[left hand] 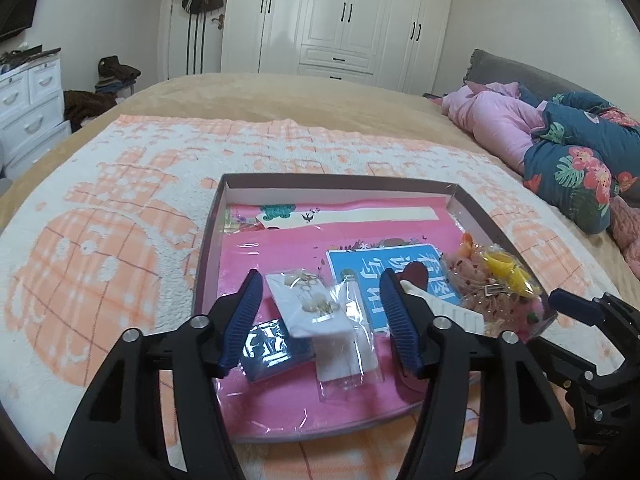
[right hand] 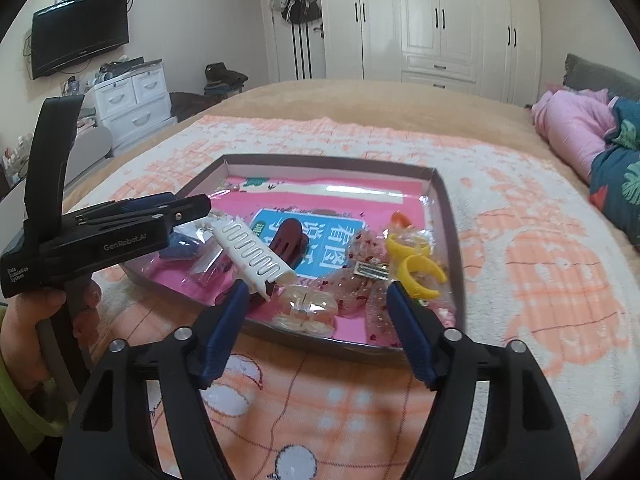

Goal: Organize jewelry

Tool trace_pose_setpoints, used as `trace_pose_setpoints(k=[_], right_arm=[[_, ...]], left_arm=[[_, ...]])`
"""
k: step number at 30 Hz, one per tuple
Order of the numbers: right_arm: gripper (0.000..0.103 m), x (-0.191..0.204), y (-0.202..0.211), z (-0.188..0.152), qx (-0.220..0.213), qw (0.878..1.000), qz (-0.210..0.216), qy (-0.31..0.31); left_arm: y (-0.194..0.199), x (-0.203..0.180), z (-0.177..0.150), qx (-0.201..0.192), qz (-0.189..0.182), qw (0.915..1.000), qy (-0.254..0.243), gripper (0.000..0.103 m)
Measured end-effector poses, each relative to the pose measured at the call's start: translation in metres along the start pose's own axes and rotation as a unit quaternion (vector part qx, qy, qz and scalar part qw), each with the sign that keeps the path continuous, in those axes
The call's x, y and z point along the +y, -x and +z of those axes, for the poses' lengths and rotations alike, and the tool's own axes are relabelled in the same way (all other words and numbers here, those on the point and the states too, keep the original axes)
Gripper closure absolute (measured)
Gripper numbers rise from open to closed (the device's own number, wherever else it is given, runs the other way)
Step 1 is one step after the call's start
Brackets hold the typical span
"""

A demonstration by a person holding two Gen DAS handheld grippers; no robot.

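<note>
We are looking at a cardboard tray [left hand: 218, 216] with matt walls, lying on a fluffy cloth blanket [left hand: 120, 208]. Glossy clear plastic film [left hand: 276, 256] is covering its pink paper lining. A white plastic hair clip [right hand: 254, 258] is showing a smooth finish; yellow plastic rings [right hand: 416, 270] are shining. Ribbed blue pads [left hand: 248, 308] are lining matt black plastic fingers.
</note>
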State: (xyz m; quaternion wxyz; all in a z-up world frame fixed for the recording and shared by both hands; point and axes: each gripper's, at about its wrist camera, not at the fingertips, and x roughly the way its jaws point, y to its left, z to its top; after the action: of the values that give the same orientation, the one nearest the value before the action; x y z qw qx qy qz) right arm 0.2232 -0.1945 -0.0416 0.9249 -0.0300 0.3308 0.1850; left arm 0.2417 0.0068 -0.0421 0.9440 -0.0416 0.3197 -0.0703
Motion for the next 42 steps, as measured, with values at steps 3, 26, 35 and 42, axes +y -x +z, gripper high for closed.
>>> trace_pose_setpoints(k=[3,26,35,42], right_arm=[[0.025,0.0,0.01,-0.001,-0.014,1.0,-0.006,-0.001],[0.008,-0.002,0.08,-0.027,-0.098,0.994,-0.034,-0.018],[0.007,0.008,0.092,-0.044,-0.104,0.994,-0.039,-0.01],[0.007,0.011,0.103,-0.055,-0.12,0.992,-0.046,-0.012]], left_arm=[[0.013,-0.002,-0.002,-0.009,0.003,0.9999,-0.003,0.045],[0.098,-0.012,-0.024,-0.062,0.022,0.9977,-0.015,0.011],[0.119,-0.016,-0.046,-0.071,0.024,0.9971,-0.015,0.011],[0.13,-0.013,-0.062,-0.08,0.035,0.9962,-0.005,0.011]])
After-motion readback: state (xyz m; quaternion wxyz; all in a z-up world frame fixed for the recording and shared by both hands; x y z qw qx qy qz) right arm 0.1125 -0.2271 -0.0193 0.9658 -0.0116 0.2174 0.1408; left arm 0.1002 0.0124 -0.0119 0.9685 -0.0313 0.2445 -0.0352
